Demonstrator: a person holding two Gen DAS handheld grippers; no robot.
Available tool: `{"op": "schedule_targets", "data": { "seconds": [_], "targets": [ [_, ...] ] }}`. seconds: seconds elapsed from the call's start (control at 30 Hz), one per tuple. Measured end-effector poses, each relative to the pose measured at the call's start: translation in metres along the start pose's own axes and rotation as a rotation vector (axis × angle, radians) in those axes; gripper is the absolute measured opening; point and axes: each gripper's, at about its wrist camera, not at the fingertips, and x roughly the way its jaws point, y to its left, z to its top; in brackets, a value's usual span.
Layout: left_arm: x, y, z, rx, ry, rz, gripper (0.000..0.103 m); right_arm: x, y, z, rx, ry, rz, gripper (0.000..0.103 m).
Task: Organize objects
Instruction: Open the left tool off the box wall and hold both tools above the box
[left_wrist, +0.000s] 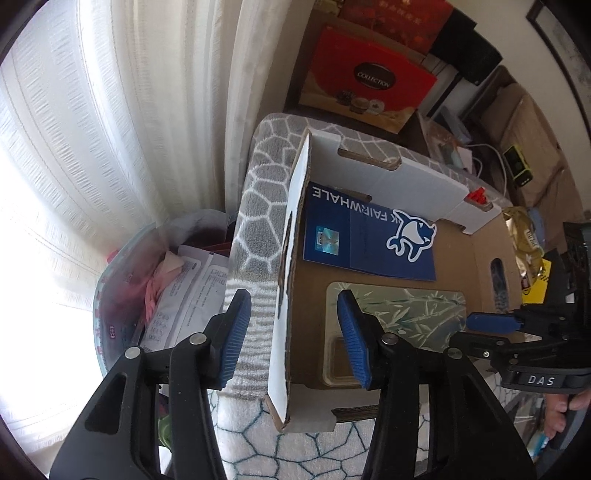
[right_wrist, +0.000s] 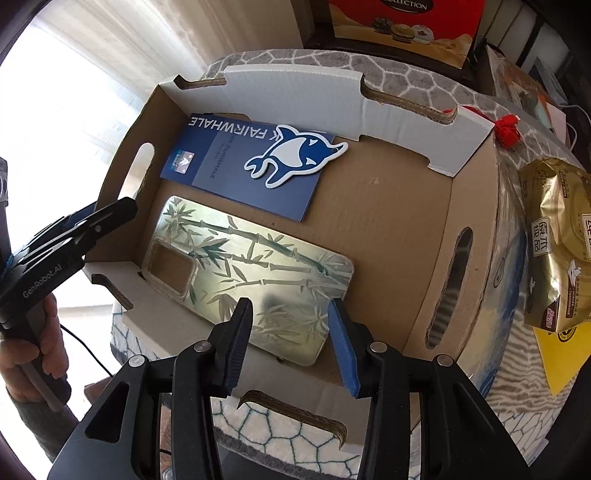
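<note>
A shallow cardboard tray (left_wrist: 461, 254) (right_wrist: 388, 221) sits on a grey patterned cloth. A blue FAIRWHALE card (left_wrist: 369, 240) (right_wrist: 221, 166) with a whale cut-out (left_wrist: 412, 236) (right_wrist: 295, 155) on it lies flat inside. Beside the card lies a bamboo-print phone case (left_wrist: 406, 310) (right_wrist: 251, 266). My left gripper (left_wrist: 291, 332) (right_wrist: 110, 210) straddles the tray's left wall, and its pads stand clear of the wall on both sides. My right gripper (right_wrist: 291, 336) (left_wrist: 471, 326) hangs open just above the near end of the phone case.
A gold packet (right_wrist: 557, 236) and a yellow sheet (right_wrist: 557, 362) lie on the cloth right of the tray. A red knot ornament (right_wrist: 508, 129) sits at the tray's far right corner, a red gift box (left_wrist: 369, 81) behind it. A plastic bag of papers (left_wrist: 166, 295) lies left, by the curtain.
</note>
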Motion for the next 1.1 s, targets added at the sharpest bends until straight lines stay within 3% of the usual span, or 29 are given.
{"op": "schedule_targets", "data": {
  "seconds": [0.1, 0.47, 0.57, 0.63, 0.7, 0.8, 0.87, 1.0, 1.1],
  "targets": [
    [0.002, -0.004, -0.001, 0.004, 0.023, -0.027, 0.034, 0.000, 0.003, 0.001, 0.006, 0.001, -0.016, 0.047],
    [-0.003, -0.004, -0.003, -0.018, 0.027, -0.029, 0.030, 0.001, 0.004, 0.007, 0.027, 0.020, -0.049, 0.052],
    [-0.003, -0.004, -0.002, -0.016, 0.027, -0.028, 0.030, 0.004, 0.011, 0.008, 0.027, 0.025, -0.076, 0.058],
    [-0.003, -0.005, -0.003, -0.010, 0.024, -0.008, 0.026, 0.014, 0.022, 0.008, 0.037, 0.014, -0.111, 0.067],
    [-0.002, -0.004, -0.004, -0.011, 0.022, 0.001, 0.020, 0.016, 0.021, 0.009, 0.051, 0.008, -0.129, 0.067],
    [-0.001, -0.002, -0.005, -0.022, 0.026, -0.007, 0.019, 0.018, 0.020, 0.011, 0.061, 0.012, -0.141, 0.063],
    [0.000, -0.003, -0.005, -0.023, 0.025, -0.001, 0.019, 0.018, 0.022, 0.012, 0.069, 0.015, -0.118, 0.066],
    [0.000, -0.003, -0.005, -0.034, 0.027, -0.002, 0.020, 0.025, 0.034, 0.013, 0.030, 0.043, -0.152, 0.074],
    [0.001, -0.005, -0.005, -0.030, 0.026, 0.009, 0.021, 0.026, 0.038, 0.014, 0.031, 0.048, -0.165, 0.075]
  ]
}}
